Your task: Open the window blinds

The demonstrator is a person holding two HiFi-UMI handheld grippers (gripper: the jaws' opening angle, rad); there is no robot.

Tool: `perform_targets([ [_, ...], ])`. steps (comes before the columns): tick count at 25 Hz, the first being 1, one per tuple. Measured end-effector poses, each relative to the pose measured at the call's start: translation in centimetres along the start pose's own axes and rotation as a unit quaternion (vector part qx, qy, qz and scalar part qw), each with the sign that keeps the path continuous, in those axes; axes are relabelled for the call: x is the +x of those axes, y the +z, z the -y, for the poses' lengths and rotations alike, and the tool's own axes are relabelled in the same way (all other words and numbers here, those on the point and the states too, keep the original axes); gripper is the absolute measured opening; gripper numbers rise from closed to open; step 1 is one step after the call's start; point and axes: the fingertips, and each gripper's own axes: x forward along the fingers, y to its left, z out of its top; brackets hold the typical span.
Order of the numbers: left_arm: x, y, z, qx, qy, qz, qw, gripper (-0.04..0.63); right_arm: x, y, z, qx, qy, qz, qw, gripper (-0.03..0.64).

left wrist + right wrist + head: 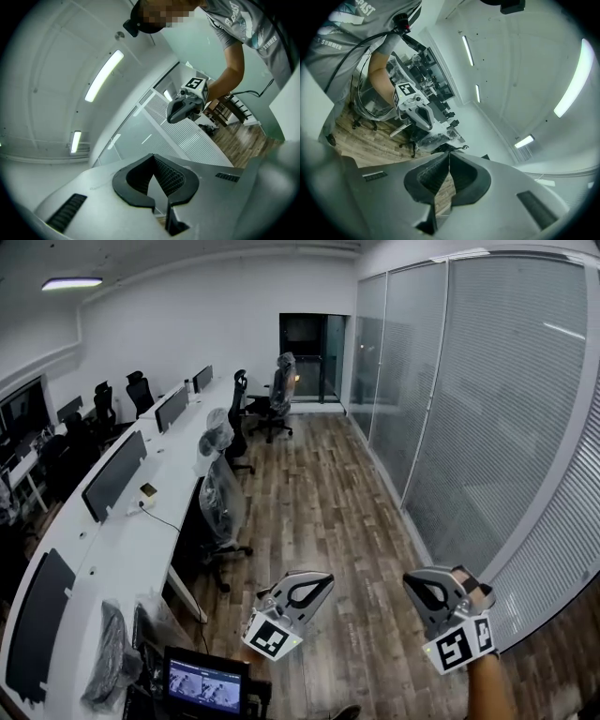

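White slatted window blinds (506,409) cover the glazed wall on the right. Grey left gripper (319,582) has its jaws pressed together on nothing, and the grey right gripper (417,582) is the same, just nearer those blinds.

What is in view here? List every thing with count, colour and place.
Window blinds: several panels, pale grey, right wall.
Desk: one, white, long, left.
Monitors: at least four, black, along desk.
Chairs: several, black, some plastic-wrapped, beside desk.
Floor: one, brown wood, middle.
Ceiling light: one, white, upper left.
Small screen: one, lit, bottom edge.
Left gripper: one, grey, shut, empty, bottom centre.
Right gripper: one, grey, shut, empty, bottom right.
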Motion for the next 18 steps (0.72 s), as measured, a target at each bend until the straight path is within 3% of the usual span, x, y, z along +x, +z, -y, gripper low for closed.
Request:
perform_targets([
  [6, 7.1, -2.3, -2.3, 0.015, 0.011, -0.025, 0.9995, 0.005, 2.6, -7.7, 4.4, 0.018, 0.004, 0.021, 1.000, 0.003],
  [12, 12.6, -3.7, -2.4, 0.029, 0.022, -0.009, 0.9993, 0.005, 3.6, -13.8, 6.8, 0.041, -0.002, 0.041, 0.998, 0.003],
  [18, 14.9, -6.4, -3.6, -0.002, 0.039, -0.017, 0.9991, 0.005, 6.3, -16.8, 9.2, 0.045, -0.010, 0.067, 0.997, 0.003],
])
